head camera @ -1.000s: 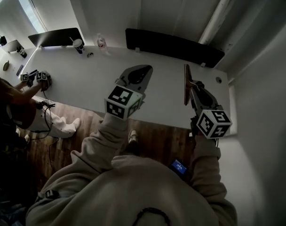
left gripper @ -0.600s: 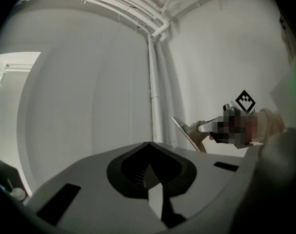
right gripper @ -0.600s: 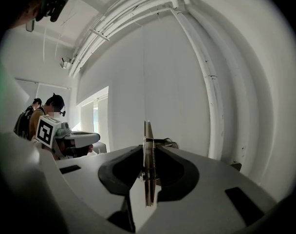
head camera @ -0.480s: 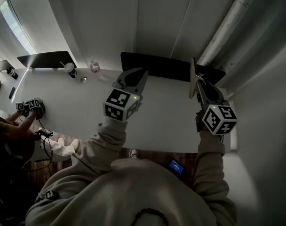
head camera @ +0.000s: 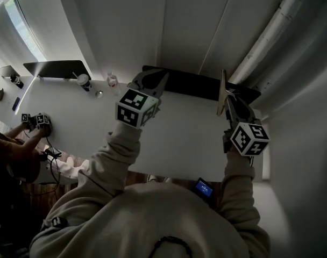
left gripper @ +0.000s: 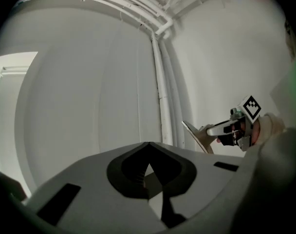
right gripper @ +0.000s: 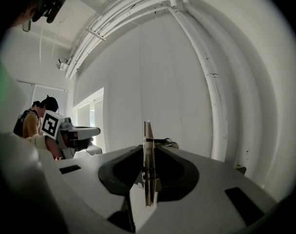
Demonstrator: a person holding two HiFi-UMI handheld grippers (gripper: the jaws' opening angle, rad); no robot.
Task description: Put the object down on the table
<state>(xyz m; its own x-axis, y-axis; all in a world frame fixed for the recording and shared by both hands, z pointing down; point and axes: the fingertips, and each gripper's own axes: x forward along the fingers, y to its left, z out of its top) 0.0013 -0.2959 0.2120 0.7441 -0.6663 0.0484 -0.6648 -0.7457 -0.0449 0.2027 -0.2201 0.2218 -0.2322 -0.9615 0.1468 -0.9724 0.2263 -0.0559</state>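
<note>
**Thin board clamped in the right tool, above the desk**

Head view: the person holds both tools out over a white desk (head camera: pixel 179 138). The right tool (head camera: pixel 228 98) grips a thin flat board (head camera: pixel 222 87), which stands on edge and shows only its narrow side. It hangs in the air over the desk's far right part, near a dark screen (head camera: pixel 201 85), and does not touch the desk. The left tool (head camera: pixel 155 79) hovers well apart from it, over the desk's middle. A cup (head camera: pixel 84 81) and a bottle (head camera: pixel 112 80) stand near the far edge. Another person's hand (head camera: pixel 29 130) rests at the left end.

Left gripper view: the left tool's jaws are drawn narrow, the tips meet, and nothing is between them. Ahead is a bare white wall with a pipe (left gripper: pixel 160 82). At the right the other tool carries the board, tilted.

Right gripper view: the jaws press on the board from both sides. It stands upright between them, and a small spring runs along it. White pipes (right gripper: pixel 211 82) curve up the wall ahead.
</note>
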